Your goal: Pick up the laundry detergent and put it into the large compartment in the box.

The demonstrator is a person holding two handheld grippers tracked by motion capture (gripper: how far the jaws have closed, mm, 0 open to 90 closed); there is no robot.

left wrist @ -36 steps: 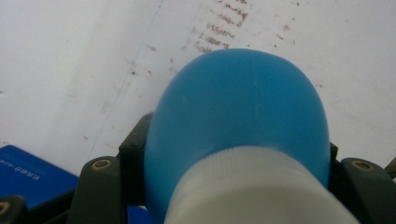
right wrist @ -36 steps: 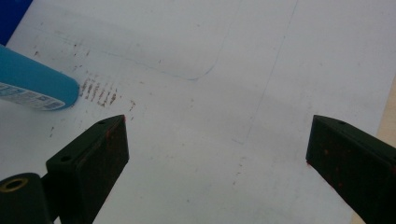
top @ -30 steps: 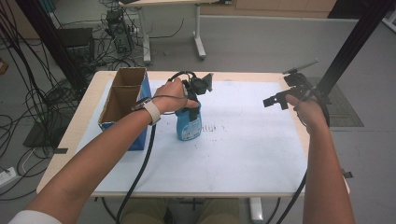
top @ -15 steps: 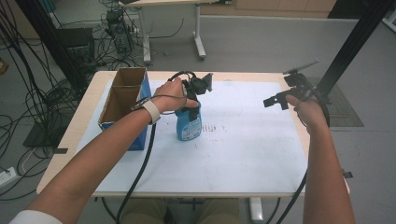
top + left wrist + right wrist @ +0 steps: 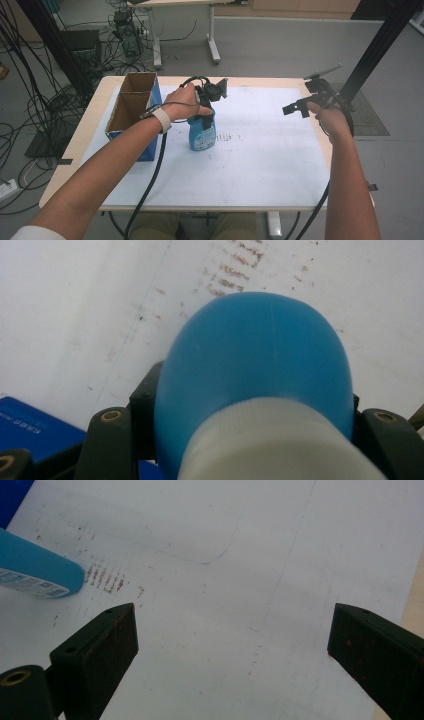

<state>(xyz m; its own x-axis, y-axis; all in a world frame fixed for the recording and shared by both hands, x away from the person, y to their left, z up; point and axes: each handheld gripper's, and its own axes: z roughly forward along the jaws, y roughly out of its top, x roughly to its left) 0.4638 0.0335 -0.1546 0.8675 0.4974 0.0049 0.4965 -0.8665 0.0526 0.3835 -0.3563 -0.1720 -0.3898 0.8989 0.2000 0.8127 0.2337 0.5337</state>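
White paper covers the surface [image 5: 260, 165]. On it stands a blue bottle [image 5: 202, 132], right beside a cardboard box [image 5: 131, 107]. The left tongs [image 5: 206, 107] are squeezed tight on its neck, so the grab looks done. Moving it is still to do, maybe into the box. The right tongs [image 5: 300, 108] wait wide apart, holding nothing.

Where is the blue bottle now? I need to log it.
In the high view the blue bottle stands left of centre on the white mat, right of the cardboard box, gripped by the left gripper.
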